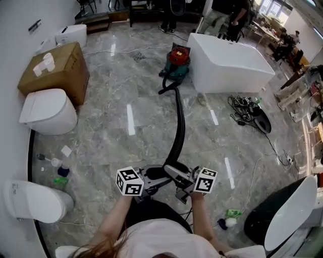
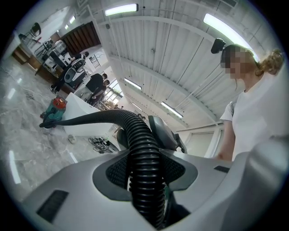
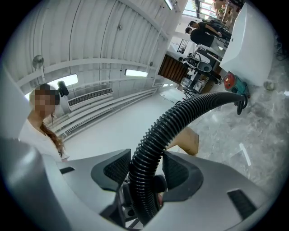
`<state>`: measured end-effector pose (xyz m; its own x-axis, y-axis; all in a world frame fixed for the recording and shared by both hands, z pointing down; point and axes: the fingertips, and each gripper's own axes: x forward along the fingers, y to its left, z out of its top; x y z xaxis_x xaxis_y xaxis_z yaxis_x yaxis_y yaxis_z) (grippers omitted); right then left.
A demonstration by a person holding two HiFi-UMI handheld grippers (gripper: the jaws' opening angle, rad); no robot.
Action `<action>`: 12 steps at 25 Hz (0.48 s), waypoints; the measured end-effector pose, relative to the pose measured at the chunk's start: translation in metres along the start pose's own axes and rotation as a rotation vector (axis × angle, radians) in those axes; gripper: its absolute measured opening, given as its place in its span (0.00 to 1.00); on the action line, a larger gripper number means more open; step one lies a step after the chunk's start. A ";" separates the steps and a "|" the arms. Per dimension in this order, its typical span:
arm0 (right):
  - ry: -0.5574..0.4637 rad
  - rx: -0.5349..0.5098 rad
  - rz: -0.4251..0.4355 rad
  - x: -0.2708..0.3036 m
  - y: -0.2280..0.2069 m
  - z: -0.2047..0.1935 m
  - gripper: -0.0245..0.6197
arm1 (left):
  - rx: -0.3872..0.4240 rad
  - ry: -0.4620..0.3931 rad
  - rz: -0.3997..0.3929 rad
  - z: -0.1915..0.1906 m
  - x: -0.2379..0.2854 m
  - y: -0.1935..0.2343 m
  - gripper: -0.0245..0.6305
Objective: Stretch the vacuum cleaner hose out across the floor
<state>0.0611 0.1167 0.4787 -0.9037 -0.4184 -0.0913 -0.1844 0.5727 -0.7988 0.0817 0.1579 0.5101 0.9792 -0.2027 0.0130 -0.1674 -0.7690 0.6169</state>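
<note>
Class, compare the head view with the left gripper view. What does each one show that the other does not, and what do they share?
Only the head view shows the white toilets and the cardboard box along the left wall.

Only the left gripper view shows the ceiling lights and, close up, the left gripper with its pads pressed on the hose.

Both show the black hose running across the marble floor to the red and green vacuum cleaner, the white tub beside it, and the tangle of cables.

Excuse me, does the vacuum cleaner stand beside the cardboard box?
No, the vacuum cleaner stands beside the white bathtub, across the floor from the cardboard box.
</note>
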 end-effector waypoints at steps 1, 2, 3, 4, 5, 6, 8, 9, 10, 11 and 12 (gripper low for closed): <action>0.002 0.007 0.004 -0.004 0.004 -0.006 0.36 | -0.007 -0.004 0.007 -0.006 -0.001 -0.006 0.31; 0.004 0.013 0.008 -0.008 0.008 -0.011 0.37 | -0.018 -0.009 0.011 -0.011 -0.002 -0.012 0.31; 0.005 0.020 0.011 -0.012 0.012 -0.017 0.37 | -0.029 -0.014 0.014 -0.016 -0.002 -0.018 0.31; 0.004 0.025 0.014 -0.015 0.015 -0.022 0.37 | -0.040 -0.018 0.015 -0.021 -0.003 -0.023 0.31; 0.002 0.031 0.017 -0.019 0.019 -0.027 0.37 | -0.046 -0.021 0.016 -0.026 -0.004 -0.029 0.31; -0.001 0.034 0.021 -0.023 0.023 -0.031 0.37 | -0.050 -0.022 0.016 -0.030 -0.004 -0.035 0.31; -0.007 0.038 0.027 -0.031 0.030 -0.038 0.37 | -0.049 -0.018 0.016 -0.037 -0.004 -0.045 0.31; -0.009 0.040 0.028 -0.035 0.033 -0.041 0.37 | -0.047 -0.012 0.015 -0.041 -0.004 -0.050 0.31; -0.013 0.043 0.027 -0.038 0.036 -0.045 0.37 | -0.044 -0.002 0.014 -0.044 -0.004 -0.054 0.31; -0.019 0.046 0.025 -0.041 0.038 -0.048 0.37 | -0.042 0.009 0.011 -0.048 -0.004 -0.058 0.31; -0.025 0.049 0.023 -0.044 0.039 -0.050 0.37 | -0.040 0.018 0.009 -0.050 -0.005 -0.060 0.31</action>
<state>0.0737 0.1930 0.4811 -0.8974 -0.4234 -0.1245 -0.1437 0.5471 -0.8246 0.0927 0.2358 0.5121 0.9796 -0.1981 0.0326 -0.1717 -0.7426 0.6473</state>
